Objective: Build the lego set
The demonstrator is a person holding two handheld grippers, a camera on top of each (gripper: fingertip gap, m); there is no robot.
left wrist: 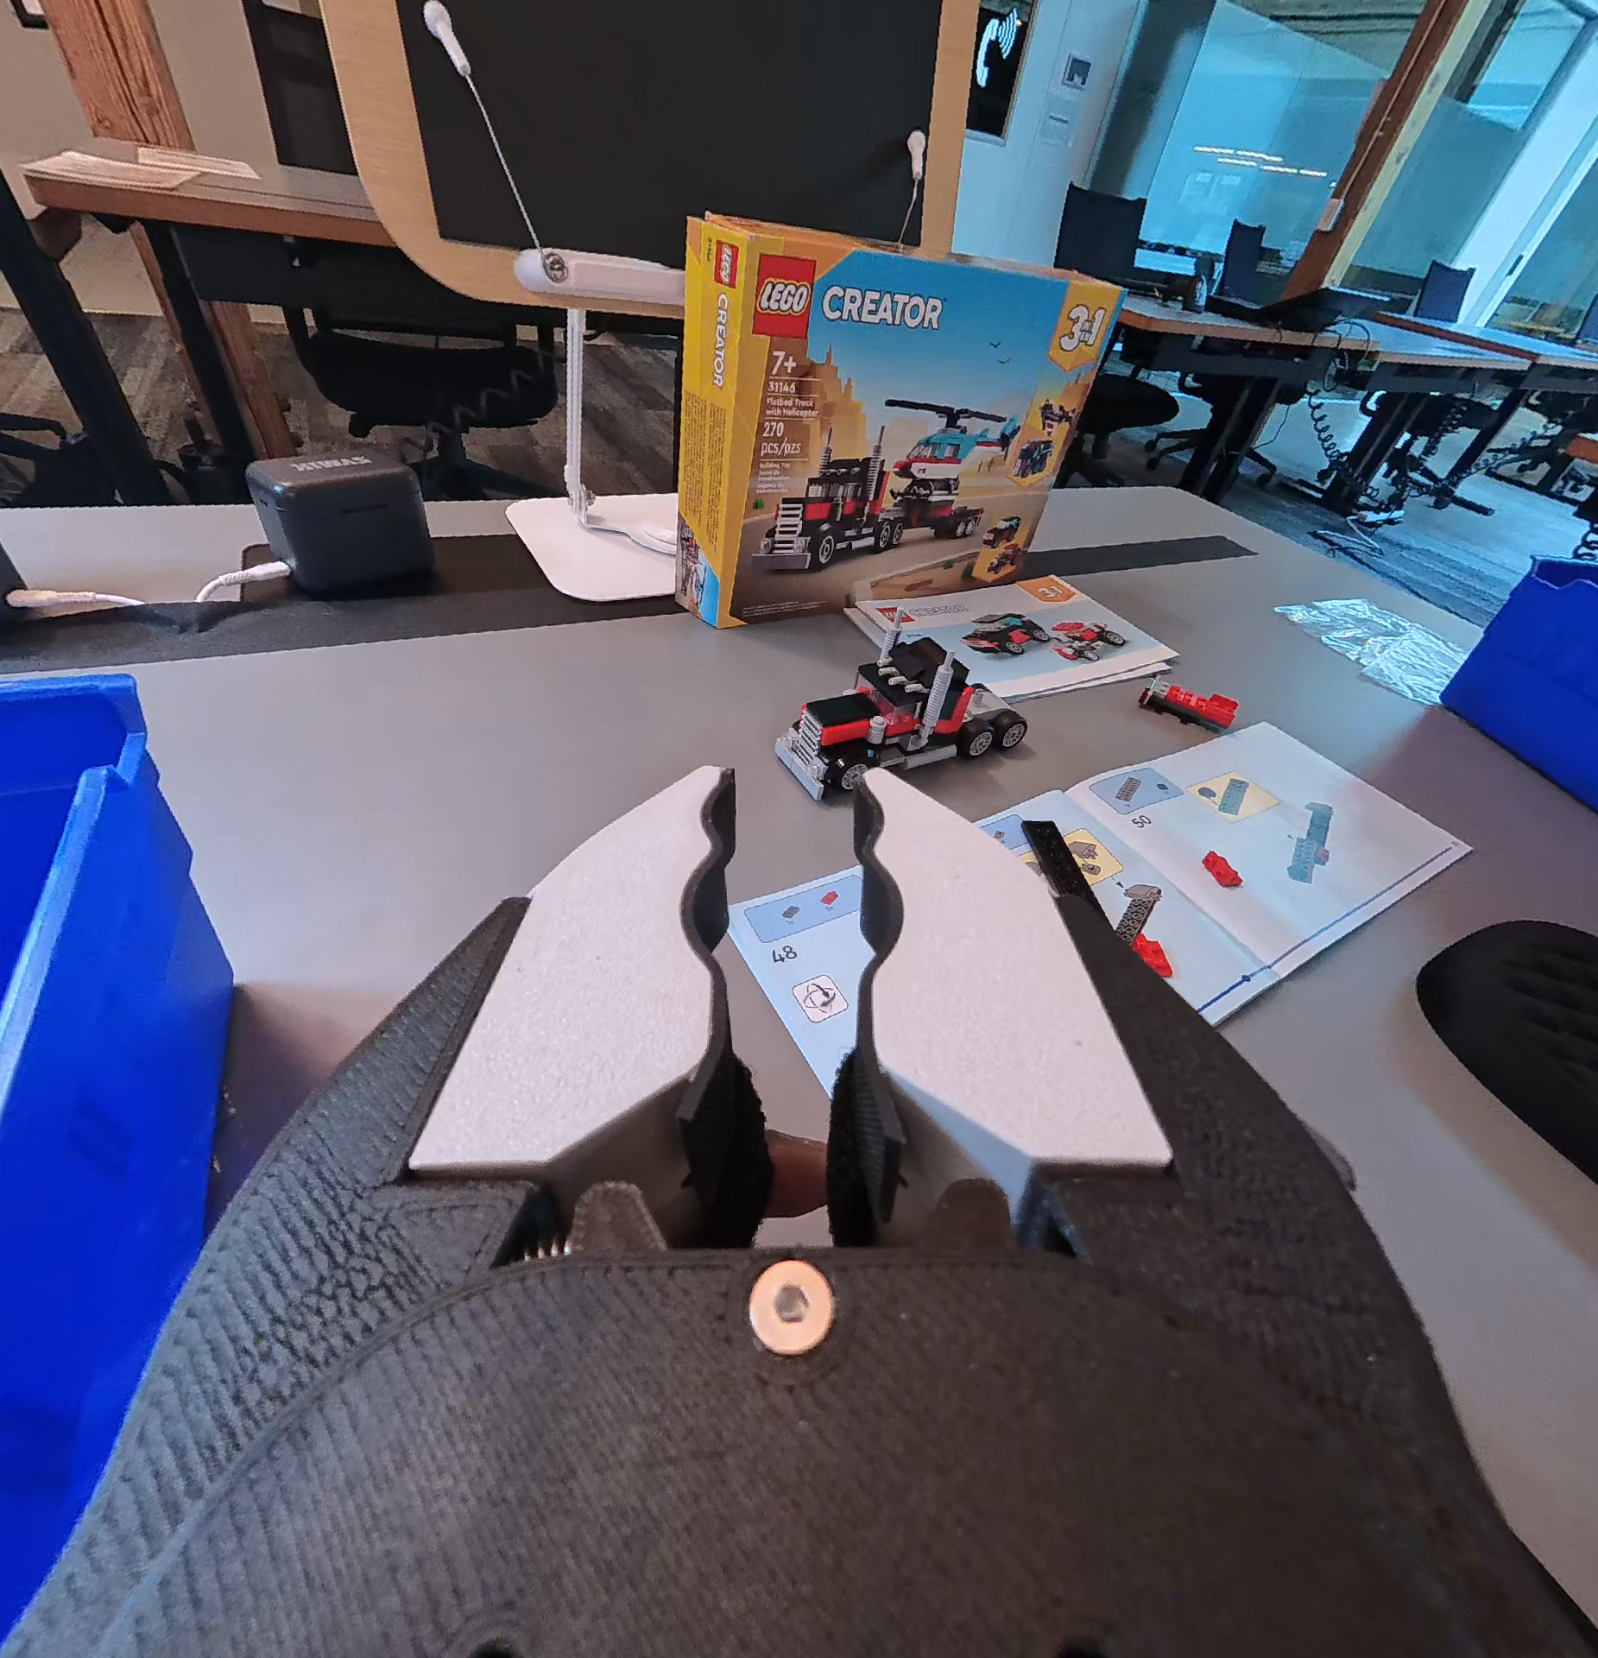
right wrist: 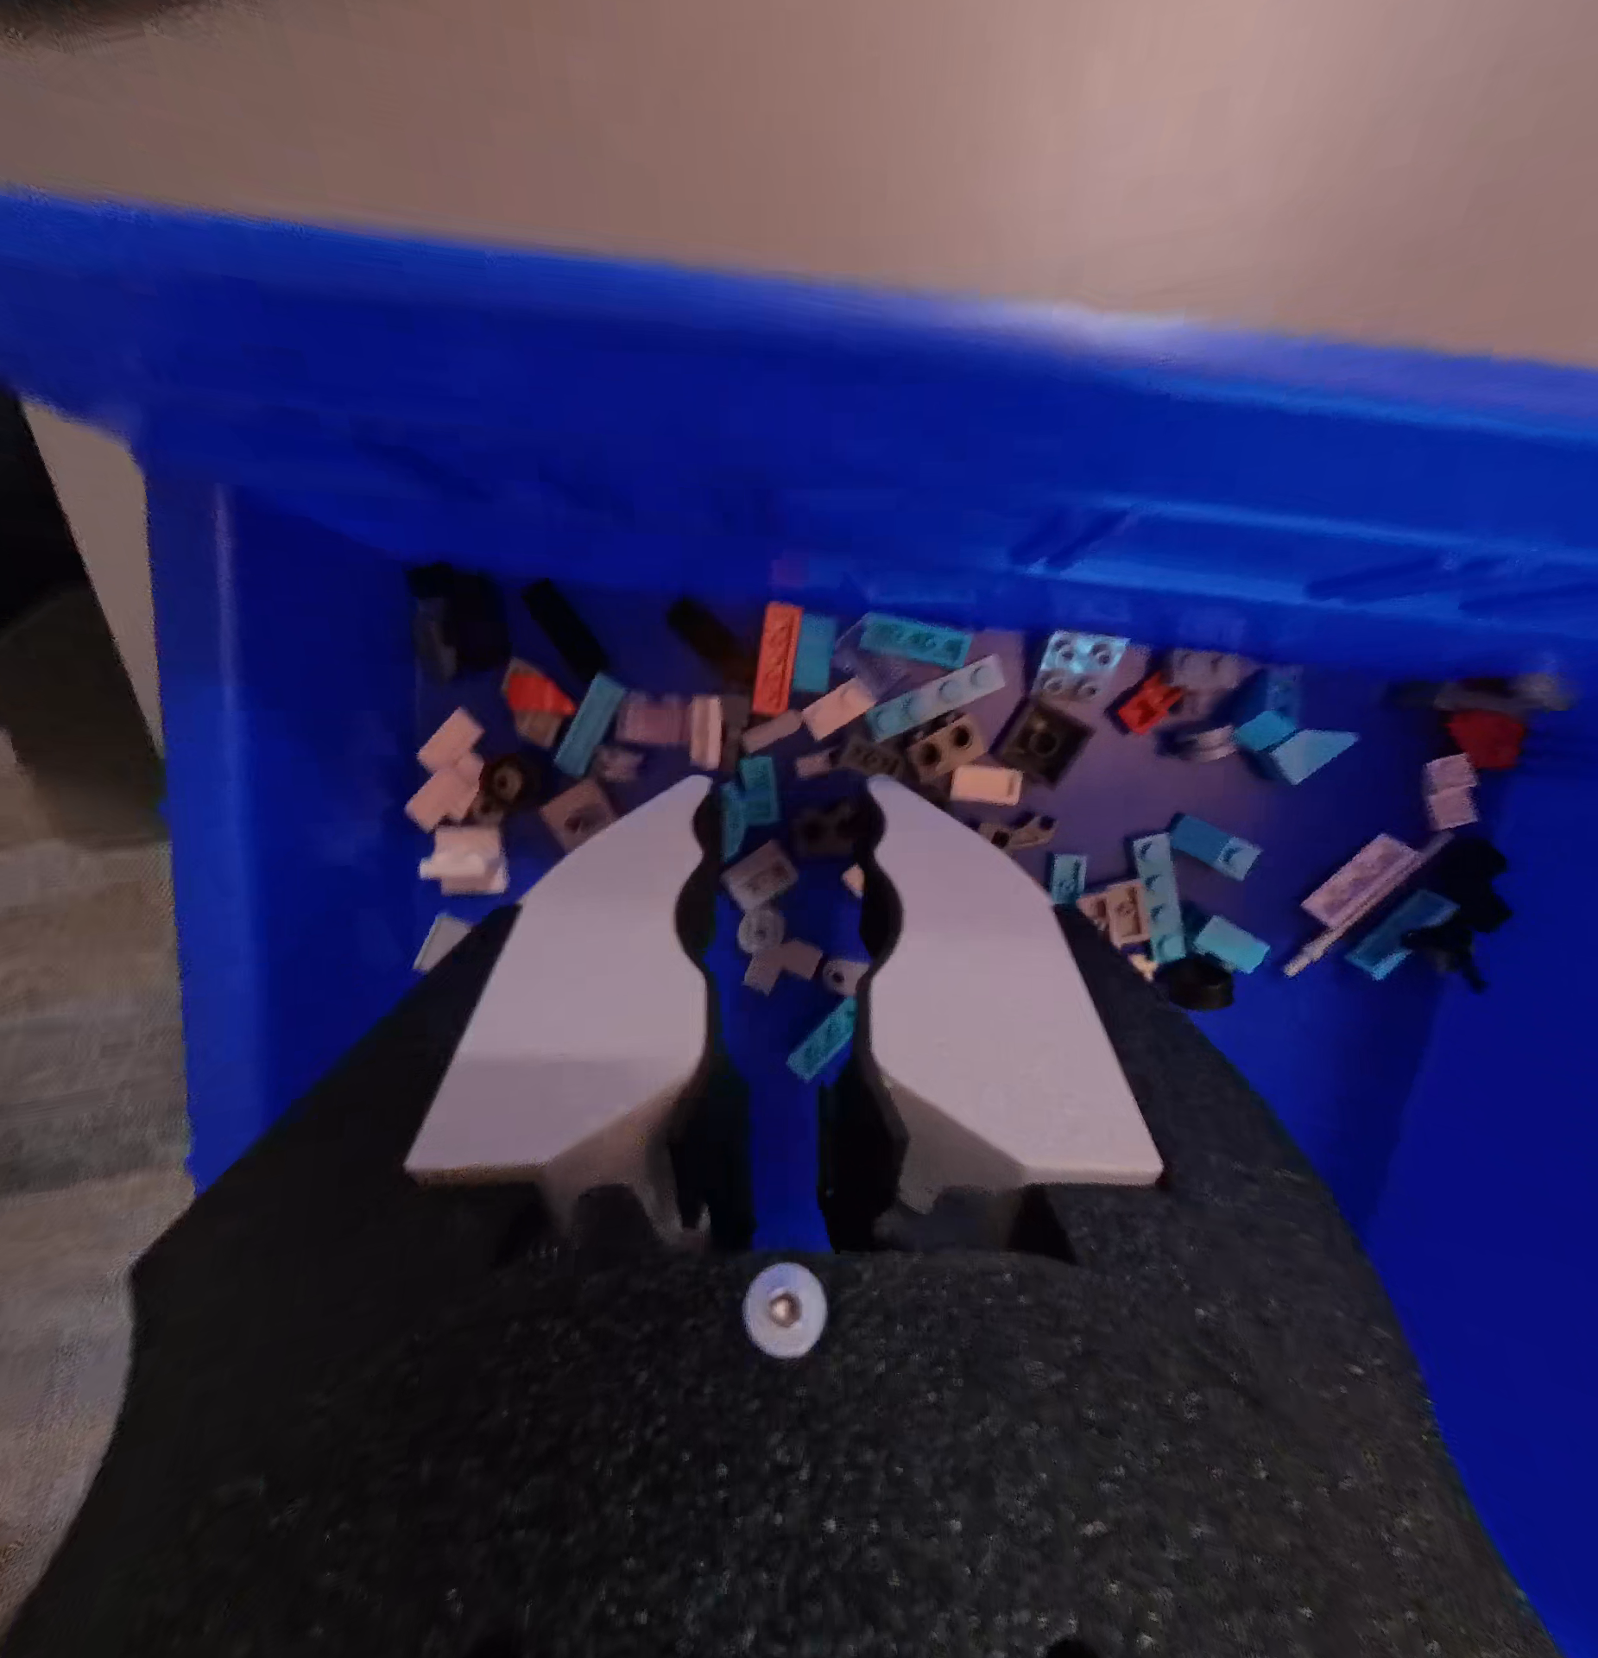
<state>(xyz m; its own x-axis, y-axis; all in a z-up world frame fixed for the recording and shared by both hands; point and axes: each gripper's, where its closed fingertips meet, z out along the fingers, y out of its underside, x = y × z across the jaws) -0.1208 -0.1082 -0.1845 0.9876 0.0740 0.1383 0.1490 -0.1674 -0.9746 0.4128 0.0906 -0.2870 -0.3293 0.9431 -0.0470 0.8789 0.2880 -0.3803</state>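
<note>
The left gripper (left wrist: 795,789) is held parted and empty above the open manual (left wrist: 1225,861) near the tabletop's (left wrist: 418,789) middle. The truck (left wrist: 903,727) is set just beyond, before the box (left wrist: 876,422) toward the far edge. The right gripper (right wrist: 790,789) is seen parted, nothing clasped, over loose bricks (right wrist: 867,718) heaped against the far wall of a blue bin (right wrist: 777,449).

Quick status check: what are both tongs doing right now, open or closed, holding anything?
Left tongs: open, empty, above the instruction booklet.
Right tongs: open, empty, over the loose bricks in the blue bin.
</note>
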